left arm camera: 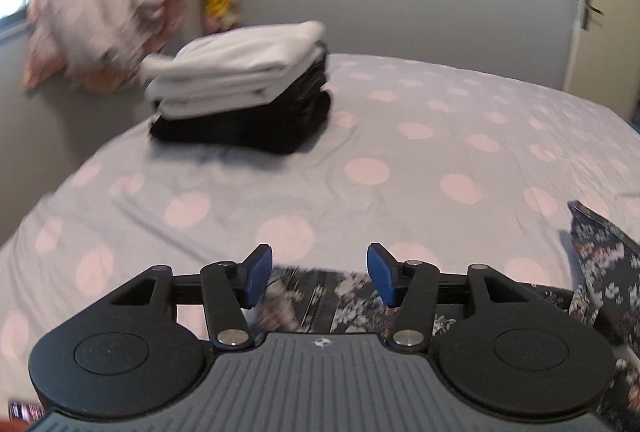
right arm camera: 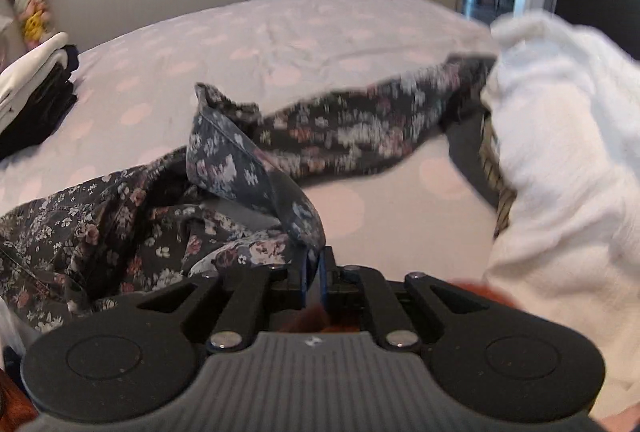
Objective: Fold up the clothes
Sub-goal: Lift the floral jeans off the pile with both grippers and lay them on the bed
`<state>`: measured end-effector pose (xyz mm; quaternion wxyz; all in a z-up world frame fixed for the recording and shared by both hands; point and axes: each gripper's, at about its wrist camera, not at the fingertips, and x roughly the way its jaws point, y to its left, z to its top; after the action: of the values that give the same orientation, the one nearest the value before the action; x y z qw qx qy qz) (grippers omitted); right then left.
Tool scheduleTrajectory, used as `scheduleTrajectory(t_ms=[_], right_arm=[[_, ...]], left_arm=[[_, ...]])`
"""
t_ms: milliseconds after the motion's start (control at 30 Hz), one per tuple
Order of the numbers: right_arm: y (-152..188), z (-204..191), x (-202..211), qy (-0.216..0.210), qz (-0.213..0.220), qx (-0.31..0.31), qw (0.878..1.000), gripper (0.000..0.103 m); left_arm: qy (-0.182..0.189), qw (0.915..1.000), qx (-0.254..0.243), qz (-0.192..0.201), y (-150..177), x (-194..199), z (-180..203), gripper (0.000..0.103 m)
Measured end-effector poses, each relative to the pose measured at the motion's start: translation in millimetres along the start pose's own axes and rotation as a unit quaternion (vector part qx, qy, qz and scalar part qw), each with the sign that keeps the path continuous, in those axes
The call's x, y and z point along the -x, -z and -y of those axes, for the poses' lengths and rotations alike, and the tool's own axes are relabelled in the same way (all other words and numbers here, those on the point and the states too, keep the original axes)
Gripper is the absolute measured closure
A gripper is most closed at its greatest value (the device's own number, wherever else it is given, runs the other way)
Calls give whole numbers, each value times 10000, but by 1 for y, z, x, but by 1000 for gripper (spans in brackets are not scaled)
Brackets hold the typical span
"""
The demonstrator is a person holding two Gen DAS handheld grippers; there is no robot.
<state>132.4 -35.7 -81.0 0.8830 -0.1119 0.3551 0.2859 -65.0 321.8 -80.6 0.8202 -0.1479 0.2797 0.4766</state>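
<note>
A dark floral garment [right arm camera: 224, 168] lies crumpled on the bed, with one long part stretched off to the right. My right gripper [right arm camera: 315, 264] is shut on a raised fold of it at the near edge. In the left wrist view the same garment [left arm camera: 352, 304] shows under and just behind my left gripper [left arm camera: 320, 268]. That gripper stands open, its blue pads [left arm camera: 260, 272] wide apart and pressing on nothing. Another bit of the floral cloth [left arm camera: 600, 264] sticks up at the right.
The bed [left arm camera: 400, 160] has a grey cover with pink dots. A folded stack [left arm camera: 240, 88], white on black, sits at its far left. A patterned pillow [left arm camera: 100, 28] leans by the window. White fluffy cloth [right arm camera: 568, 160] fills a woven basket [right arm camera: 494, 156] at the right.
</note>
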Motion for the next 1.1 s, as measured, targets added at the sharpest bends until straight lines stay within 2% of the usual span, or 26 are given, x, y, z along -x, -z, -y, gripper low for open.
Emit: scheduleTrajectory(t_ms=[33,100,133,167,300,367,500,633,800,833,933,967,1033,1100], right_arm=[[-5,-2,5,122,160,135,9997,94],[-19,-6,10,262,374,334,9984,84],[-27,-9,8,250,420,393,9980,66],[-35,-11,5,217,449,437,9978,55],[-62,-42,-21,73,418,763,9962,54],[-70,-59,-42,-67,222,892,9957,50],[-84,-85,-94,-158,-154,1110,9936,48],[-97,-110,-147,-62,-331,1379,9899,40],[-112,-127,-196,116,-657,1312,9891,42],[-113,-128,-204,174,-744,1296,9886,45],[-112,-127,-220,118,-1067,1220,9867,73],[-111,-127,-221,120,-1087,1236,9863,78],[-109,-126,-212,195,-907,1378,9861,87],[-109,-122,-195,321,-617,1495,9863,90]], left_arm=[[54,9999,-101,51,-2,-1,2,40],[290,9994,-174,-18,-7,-9,2,34],[409,9989,-209,-53,-10,-13,1,32],[561,9977,-354,-130,-13,-19,3,30],[824,9919,-899,-367,-14,-49,13,28],[877,9903,-946,-508,-5,-64,14,28],[992,9894,-734,-764,10,-90,10,28],[1019,9889,-630,-875,11,-108,8,28],[1074,9848,-762,-1136,19,-128,11,28],[1078,9838,-794,-1195,21,-131,11,28],[1078,9812,-873,-1344,25,-138,12,28],[1072,9808,-883,-1370,26,-139,12,28],[1088,9801,-896,-1396,26,-139,12,28],[1096,9794,-935,-1414,27,-138,13,28]])
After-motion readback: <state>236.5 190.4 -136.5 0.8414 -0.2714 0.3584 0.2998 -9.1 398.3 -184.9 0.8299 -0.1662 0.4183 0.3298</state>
